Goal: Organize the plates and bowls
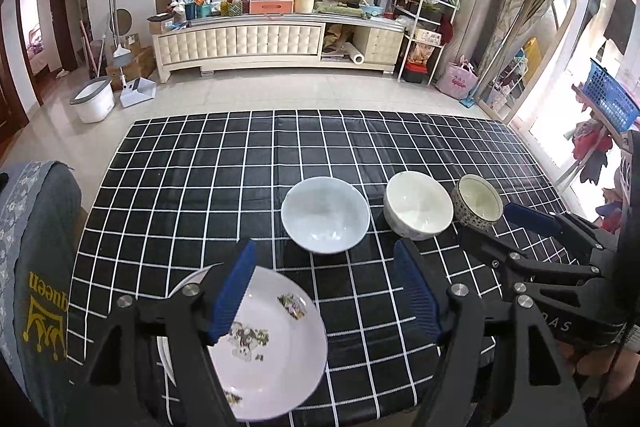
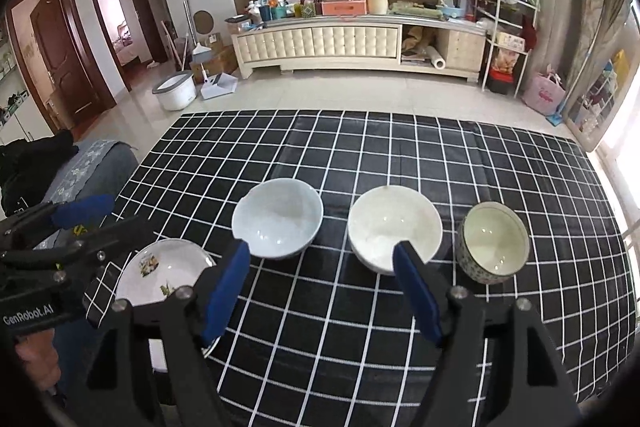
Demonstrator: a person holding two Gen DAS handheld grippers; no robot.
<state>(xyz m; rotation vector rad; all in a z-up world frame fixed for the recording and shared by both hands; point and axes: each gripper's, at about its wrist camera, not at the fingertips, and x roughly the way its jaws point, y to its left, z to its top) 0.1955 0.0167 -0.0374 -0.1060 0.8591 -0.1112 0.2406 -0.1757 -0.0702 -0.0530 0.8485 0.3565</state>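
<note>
A floral plate lies at the near left of the black grid tablecloth, on top of another plate whose rim shows under it. Beyond it stand a pale blue bowl, a white bowl and a small patterned bowl in a row. My left gripper hovers open over the plate's right side with nothing between its pads. My right gripper hangs open in front of the blue and white bowls, also holding nothing.
A grey cushion cover sits against the table's left edge. Past the far edge are tiled floor, a white bucket and a cluttered low cabinet. A blue basket is off the right side.
</note>
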